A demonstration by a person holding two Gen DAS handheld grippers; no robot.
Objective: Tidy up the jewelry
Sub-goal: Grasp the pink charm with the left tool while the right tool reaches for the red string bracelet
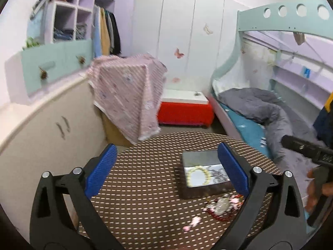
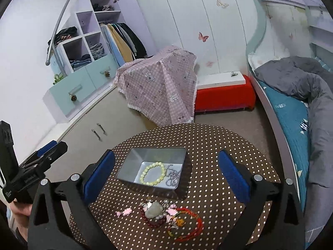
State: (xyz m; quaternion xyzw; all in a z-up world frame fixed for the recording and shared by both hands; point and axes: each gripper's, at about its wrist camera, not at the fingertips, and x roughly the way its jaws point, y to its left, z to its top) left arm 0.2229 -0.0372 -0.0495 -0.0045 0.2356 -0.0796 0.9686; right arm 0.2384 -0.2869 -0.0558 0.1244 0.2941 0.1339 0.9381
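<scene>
On a round table (image 2: 218, 145) covered with a brown, white-dotted cloth stands an open rectangular metal tin (image 2: 155, 167), which holds a pale yellow bead bracelet (image 2: 153, 174) on its left side and a silver chain (image 2: 172, 177) touching the bracelet on the right. Nearer the camera than the tin, a loose heap of jewelry lies on the cloth: a grey stone pendant (image 2: 154, 210) at the middle, a dark red bead bracelet (image 2: 149, 221) curving around it, pink flower pieces (image 2: 124, 212) to the left, and a red cord bracelet (image 2: 191, 227) to the right. Right gripper (image 2: 166, 177), blue-padded, stands wide open above the table, the tin showing between its jaws, nothing held. Left gripper (image 1: 166, 168) likewise stands wide open and empty; in its blurred view the tin (image 1: 199, 158) sits right of centre, partly behind the right-hand pad, with the heap (image 1: 220, 206) just near of it. Each gripper appears at the edge of the other's view, held in a hand (image 2: 20, 210). Beyond the table: a pink checked cloth (image 2: 162, 87) draped over a box, a red storage bench (image 2: 224, 98), white wardrobe doors (image 2: 187, 20) with butterfly stickers, and a bunk bed (image 2: 291, 108) at right.
</scene>
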